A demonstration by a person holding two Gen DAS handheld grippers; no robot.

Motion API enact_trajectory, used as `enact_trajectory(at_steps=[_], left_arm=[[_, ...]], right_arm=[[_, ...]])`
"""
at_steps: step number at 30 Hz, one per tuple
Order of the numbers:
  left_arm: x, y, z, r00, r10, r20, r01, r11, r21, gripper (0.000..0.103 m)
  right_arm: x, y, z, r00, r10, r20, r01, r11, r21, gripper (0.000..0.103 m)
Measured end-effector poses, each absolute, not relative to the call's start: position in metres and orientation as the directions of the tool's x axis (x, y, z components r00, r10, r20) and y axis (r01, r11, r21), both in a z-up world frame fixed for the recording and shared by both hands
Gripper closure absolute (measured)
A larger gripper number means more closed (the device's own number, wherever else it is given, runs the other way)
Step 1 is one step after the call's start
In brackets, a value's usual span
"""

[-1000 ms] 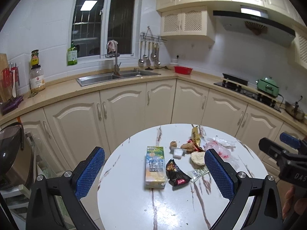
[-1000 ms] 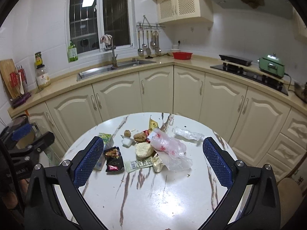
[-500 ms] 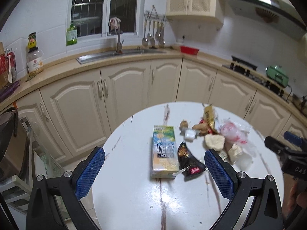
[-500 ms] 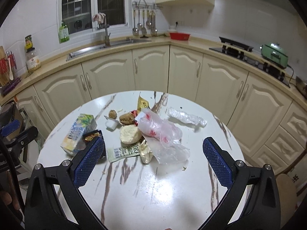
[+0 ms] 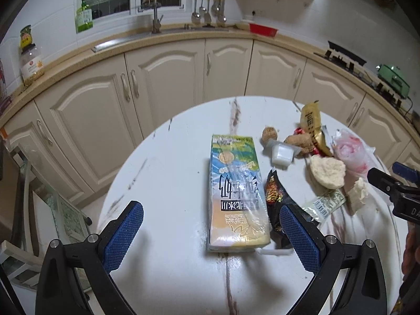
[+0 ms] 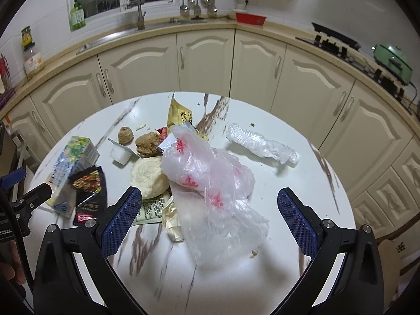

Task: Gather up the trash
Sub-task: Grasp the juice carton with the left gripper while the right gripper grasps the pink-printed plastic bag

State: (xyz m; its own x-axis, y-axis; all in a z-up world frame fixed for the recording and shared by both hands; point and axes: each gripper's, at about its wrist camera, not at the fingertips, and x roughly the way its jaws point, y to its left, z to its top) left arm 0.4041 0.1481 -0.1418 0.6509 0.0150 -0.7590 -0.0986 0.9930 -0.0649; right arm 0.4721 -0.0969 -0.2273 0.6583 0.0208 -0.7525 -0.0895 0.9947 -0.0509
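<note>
Two pairs of tongs hover over a round marble surface (image 6: 302, 183) strewn with trash. The left tongs (image 5: 210, 223), spread wide and empty, frame a milk carton (image 5: 235, 191) lying flat near the surface's middle. The right tongs (image 6: 210, 210), also spread and empty, frame a crumpled plastic bag (image 6: 210, 173). Closing on the thin bag could tear it or drag along the bun (image 6: 149, 177) and wrappers beneath. The carton, wide and flat, might slip from the pads or push the black snack wrapper (image 5: 275, 197) off.
</note>
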Motion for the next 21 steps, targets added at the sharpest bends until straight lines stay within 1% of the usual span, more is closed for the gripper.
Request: enact_trajectory(at_steps=[5, 10, 11, 12, 13, 14, 15, 16, 17, 18, 19, 21], left_arm=[[0.438, 0.15, -0.161, 0.613, 0.009, -0.79, -0.098, 0.993, -0.065, 0.001], [0.467, 0.157, -0.17, 0.596, -0.001, -0.803, -0.107, 0.991, -0.08, 0.002], [0.472, 0.157, -0.172, 0.592, -0.003, -0.806, -0.104, 0.991, -0.08, 0.005], [0.478, 0.158, -0.175, 0.587, -0.007, -0.81, -0.098, 0.992, -0.08, 0.013], [0.481, 0.158, -0.178, 0.575, -0.007, -0.818, -0.098, 0.992, -0.078, 0.019], [0.486, 0.158, -0.179, 0.569, 0.002, -0.822, -0.1, 0.993, -0.067, 0.024], [0.491, 0.157, -0.179, 0.573, 0.011, -0.819, -0.095, 0.994, -0.053, 0.029], [0.493, 0.157, -0.179, 0.573, 0.013, -0.819, -0.093, 0.995, -0.048, 0.03], [0.498, 0.158, -0.178, 0.576, 0.007, -0.817, -0.087, 0.995, -0.052, 0.035], [0.5, 0.158, -0.178, 0.578, 0.008, -0.816, -0.085, 0.995, -0.05, 0.043], [0.504, 0.159, -0.177, 0.58, 0.004, -0.815, -0.08, 0.995, -0.052, 0.045], [0.504, 0.158, -0.179, 0.587, -0.002, -0.81, -0.073, 0.996, -0.055, 0.058]], right_arm=[[0.491, -0.097, -0.243, 0.627, 0.021, -0.779, -0.1, 0.994, -0.053, 0.0], [0.504, -0.099, -0.253, 0.611, 0.023, -0.791, -0.104, 0.993, -0.051, 0.0], [0.508, -0.1, -0.255, 0.606, 0.028, -0.795, -0.105, 0.994, -0.044, 0.003], [0.51, -0.1, -0.256, 0.602, 0.033, -0.798, -0.105, 0.994, -0.038, 0.008], [0.512, -0.1, -0.258, 0.598, 0.04, -0.8, -0.105, 0.994, -0.03, 0.011], [0.513, -0.1, -0.259, 0.595, 0.047, -0.803, -0.108, 0.994, -0.021, 0.017], [0.513, -0.1, -0.261, 0.592, 0.049, -0.805, -0.107, 0.994, -0.018, 0.02], [0.514, -0.1, -0.261, 0.594, 0.05, -0.803, -0.107, 0.994, -0.017, 0.02], [0.513, -0.101, -0.261, 0.597, 0.059, -0.8, -0.11, 0.994, -0.009, 0.023], [0.512, -0.103, -0.26, 0.6, 0.076, -0.796, -0.115, 0.993, 0.008, 0.026], [0.512, -0.106, -0.259, 0.603, 0.089, -0.793, -0.118, 0.993, 0.022, 0.028], [0.51, -0.109, -0.255, 0.611, 0.113, -0.784, -0.124, 0.991, 0.046, 0.034]])
